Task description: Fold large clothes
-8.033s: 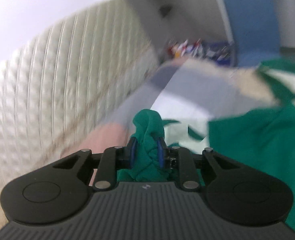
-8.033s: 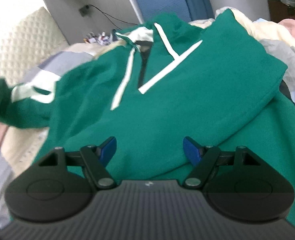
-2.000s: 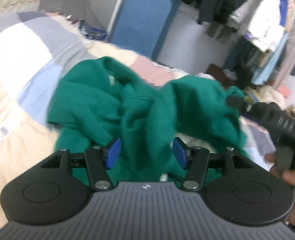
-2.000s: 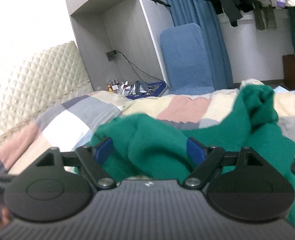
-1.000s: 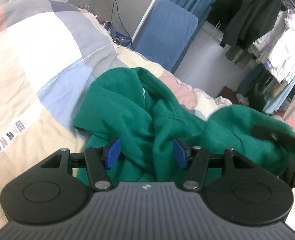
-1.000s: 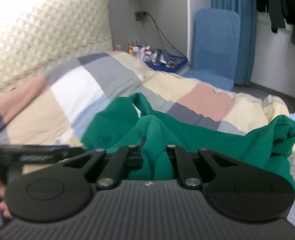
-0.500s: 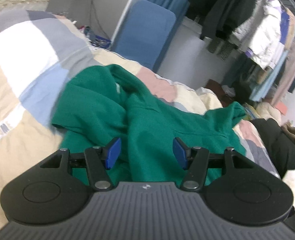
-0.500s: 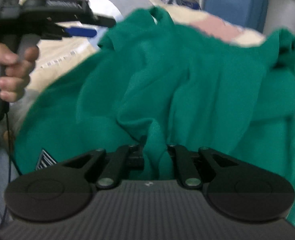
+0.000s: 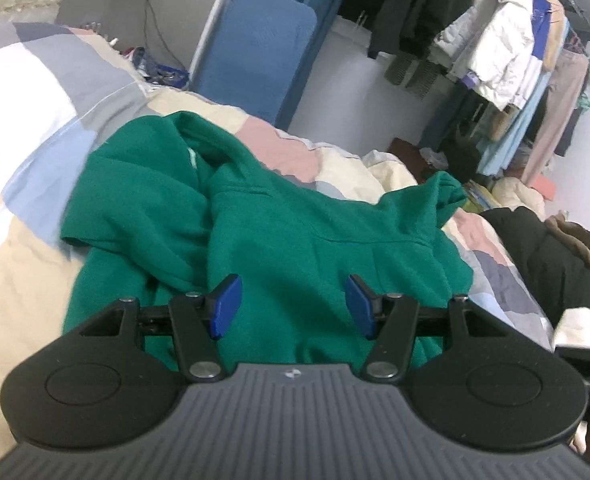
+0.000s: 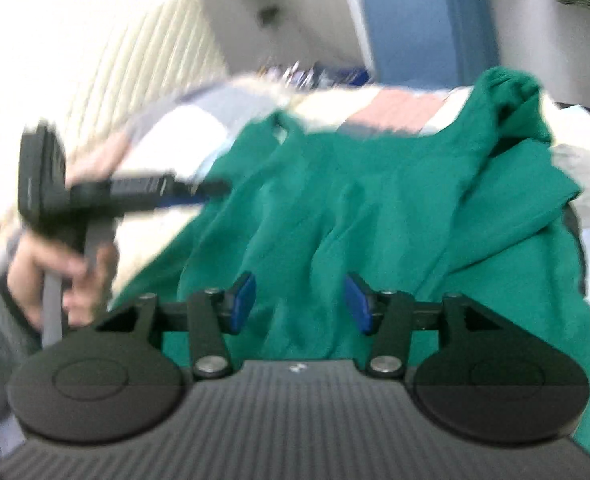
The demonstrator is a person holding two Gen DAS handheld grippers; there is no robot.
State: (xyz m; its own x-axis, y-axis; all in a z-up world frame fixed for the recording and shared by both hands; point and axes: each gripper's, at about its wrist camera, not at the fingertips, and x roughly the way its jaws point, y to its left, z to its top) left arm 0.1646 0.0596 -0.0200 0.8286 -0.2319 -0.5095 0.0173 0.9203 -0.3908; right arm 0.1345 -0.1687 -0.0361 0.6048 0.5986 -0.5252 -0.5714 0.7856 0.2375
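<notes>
**Both grippers hanging over the green top, neither gripping it**

On the left, the patchwork quilt (image 9: pixel 35 128) is spreading under a rumpled green sweatshirt (image 9: pixel 295 232). The left gripper (image 9: pixel 293 306) is hovering above the cloth, jaws parted partway and empty. Further right, the right gripper (image 10: pixel 299 300) has just been opening; its blue pads (image 10: pixel 242 300) are standing apart with a ridge of green fabric seemingly loose between them, though the picture is blurred. Clothes are hanging on a rack (image 9: pixel 515 60) at far right.
</notes>
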